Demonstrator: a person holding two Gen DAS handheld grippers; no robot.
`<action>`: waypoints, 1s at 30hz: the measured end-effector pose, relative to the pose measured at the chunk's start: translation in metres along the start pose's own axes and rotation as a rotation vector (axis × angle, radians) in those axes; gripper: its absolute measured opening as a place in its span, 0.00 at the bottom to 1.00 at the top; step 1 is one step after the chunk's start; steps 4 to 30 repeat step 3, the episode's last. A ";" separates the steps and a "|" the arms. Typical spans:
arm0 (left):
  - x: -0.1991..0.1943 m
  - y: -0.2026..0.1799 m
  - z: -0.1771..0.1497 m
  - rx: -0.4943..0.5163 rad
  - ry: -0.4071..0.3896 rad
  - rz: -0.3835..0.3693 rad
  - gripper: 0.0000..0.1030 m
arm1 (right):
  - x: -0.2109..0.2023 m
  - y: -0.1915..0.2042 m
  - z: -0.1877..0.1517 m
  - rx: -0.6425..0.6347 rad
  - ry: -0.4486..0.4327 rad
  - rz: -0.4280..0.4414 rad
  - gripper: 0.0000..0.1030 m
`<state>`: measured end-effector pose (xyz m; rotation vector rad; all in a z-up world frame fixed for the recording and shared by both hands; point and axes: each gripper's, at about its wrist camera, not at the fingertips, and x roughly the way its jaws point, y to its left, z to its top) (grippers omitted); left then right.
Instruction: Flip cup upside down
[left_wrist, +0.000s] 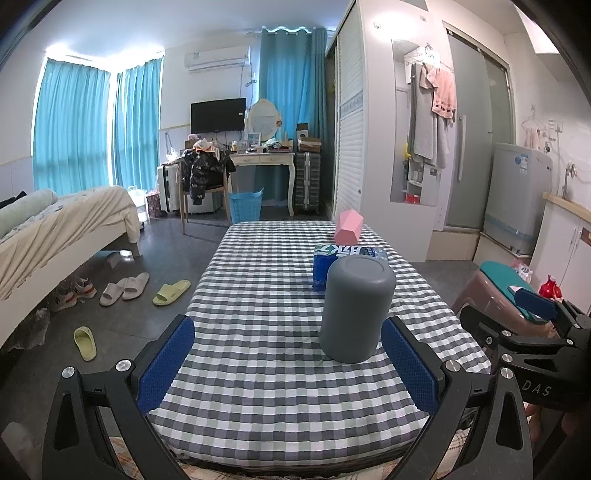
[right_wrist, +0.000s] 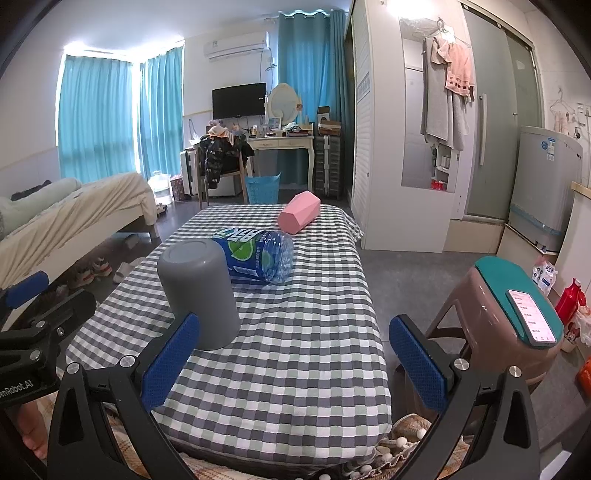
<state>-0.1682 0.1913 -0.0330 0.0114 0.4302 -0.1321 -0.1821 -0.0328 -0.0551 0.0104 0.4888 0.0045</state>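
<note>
We are holding the left tongs (left_wrist: 288, 365) low over the near edge of the tabletop (left_wrist: 258, 280), blue pads spread wide apart and gripping nothing. Just ahead of them and slightly to their right, the grey cup (left_wrist: 355, 306) is standing on the checked cloth with its closed base up and its mouth down, leaning a touch in the fisheye view. The right pad of the left tongs is sitting just beside the cup's lower wall; we cannot tell whether it is touching.

Behind the cup, a blue-labelled plastic bottle (right_wrist: 255, 258) is lying on its side, seemingly touching the cup or just behind it. Farther back, a pink faceted box (right_wrist: 298, 213) is lying near the far edge.

To the right, the right tongs (right_wrist: 291, 363) are also hanging with pads wide apart and empty, aimed over the cloth, with the cup off their left pad. A stool (right_wrist: 491, 314) carrying a phone (right_wrist: 532, 317) is standing beside the tabletop.

Judgement: the cup is already resting mouth-down, so we are reading this as the closing step, with the flip itself apparently done and both tongs free. The next move is probably calling for a clean retreat, keeping the left tongs' right pad from nudging the cup, which looks easy to tip or push into the bottle.
</note>
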 end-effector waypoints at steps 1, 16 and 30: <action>0.000 -0.001 0.000 0.000 -0.001 0.002 1.00 | 0.000 0.000 0.000 0.000 0.000 0.001 1.00; 0.000 -0.001 0.000 0.003 0.000 -0.002 1.00 | 0.000 0.000 0.000 0.001 0.001 0.001 1.00; 0.000 -0.001 0.000 0.003 0.000 -0.002 1.00 | 0.000 0.000 0.000 0.001 0.001 0.001 1.00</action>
